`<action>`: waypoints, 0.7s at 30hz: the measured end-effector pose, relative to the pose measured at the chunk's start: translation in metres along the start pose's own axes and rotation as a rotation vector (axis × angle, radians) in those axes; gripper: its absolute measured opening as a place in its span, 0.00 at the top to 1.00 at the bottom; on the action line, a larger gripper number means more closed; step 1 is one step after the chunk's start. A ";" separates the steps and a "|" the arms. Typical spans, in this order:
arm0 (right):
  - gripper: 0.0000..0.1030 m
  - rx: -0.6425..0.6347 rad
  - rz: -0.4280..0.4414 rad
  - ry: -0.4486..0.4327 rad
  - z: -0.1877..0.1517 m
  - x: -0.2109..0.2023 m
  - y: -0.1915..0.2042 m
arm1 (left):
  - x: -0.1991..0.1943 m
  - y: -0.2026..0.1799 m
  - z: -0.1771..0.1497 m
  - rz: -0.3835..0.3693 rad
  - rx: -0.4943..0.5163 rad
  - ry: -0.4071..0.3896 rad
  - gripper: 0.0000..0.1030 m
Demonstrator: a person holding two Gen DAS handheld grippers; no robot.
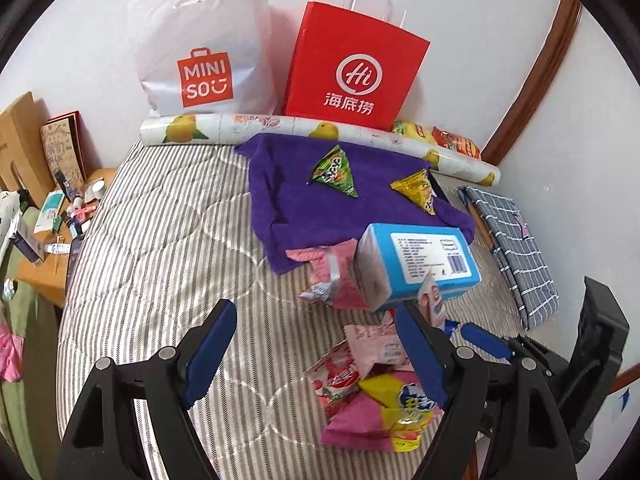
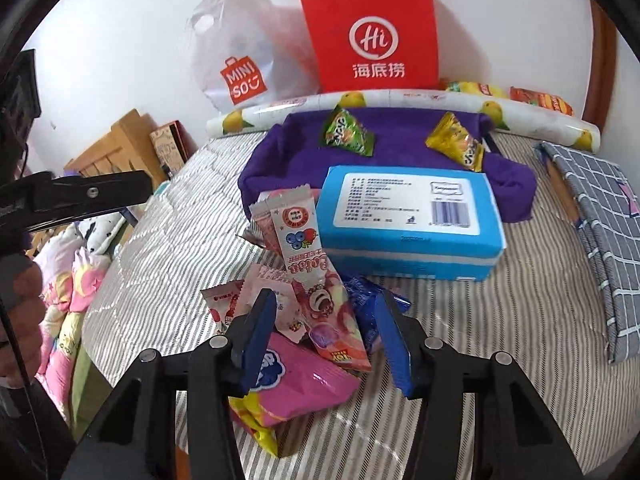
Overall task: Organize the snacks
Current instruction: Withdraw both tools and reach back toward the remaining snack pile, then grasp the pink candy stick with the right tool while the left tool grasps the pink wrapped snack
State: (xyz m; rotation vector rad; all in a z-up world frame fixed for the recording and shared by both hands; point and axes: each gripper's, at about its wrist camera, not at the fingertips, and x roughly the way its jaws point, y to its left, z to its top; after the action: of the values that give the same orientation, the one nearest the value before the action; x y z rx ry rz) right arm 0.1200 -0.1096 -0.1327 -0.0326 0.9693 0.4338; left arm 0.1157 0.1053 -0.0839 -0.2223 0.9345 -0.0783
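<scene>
Several snack packets (image 2: 304, 320) are heaped on the striped quilt (image 2: 500, 320), just in front of a blue tissue pack (image 2: 412, 216). 1 tall sachet (image 2: 308, 272), printed with berries and a pink bear, is seen leaning upright against the pack, with a large pink bag (image 2: 304, 384) and a yellow wrapper (image 1: 404, 396) lying under the smaller red-and-white packets. 2 triangular sachets are laid apart on a purple cloth (image 2: 400, 140) behind the pack: a green one (image 2: 348, 130) and a yellow one (image 2: 456, 142).

Directly above the heap, the right gripper (image 2: 326, 336) is held with its blue pads spread, the bear sachet showing between them; whether anything is touched cannot be told. To the left of the heap, the left gripper (image 1: 316, 352) is held wide apart over bare quilt, nothing being pinched.

Behind the cloth, a roll of lemon-print paper (image 1: 320, 132) is laid across the bed, with a white MINISO bag (image 1: 204, 48) and a red paper bag (image 1: 352, 68) stood against the wall. A grey checked pouch (image 1: 516, 240) is seen at the right, and more snack bags (image 2: 540, 100) in the far corner.
</scene>
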 end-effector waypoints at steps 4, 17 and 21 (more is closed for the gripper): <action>0.57 -0.034 -0.022 0.021 0.001 0.015 0.007 | 0.005 0.007 -0.003 0.000 -0.005 0.014 0.22; 0.82 -0.129 -0.079 0.011 0.003 0.027 0.019 | 0.016 0.019 -0.013 -0.001 -0.025 0.046 0.22; 0.83 -0.100 -0.059 -0.043 0.008 0.008 0.013 | 0.020 0.020 -0.015 -0.004 -0.031 0.054 0.22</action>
State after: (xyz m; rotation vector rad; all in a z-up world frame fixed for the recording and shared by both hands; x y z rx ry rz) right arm 0.1254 -0.0932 -0.1319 -0.1414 0.9018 0.4263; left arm 0.1146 0.1190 -0.1125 -0.2523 0.9893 -0.0737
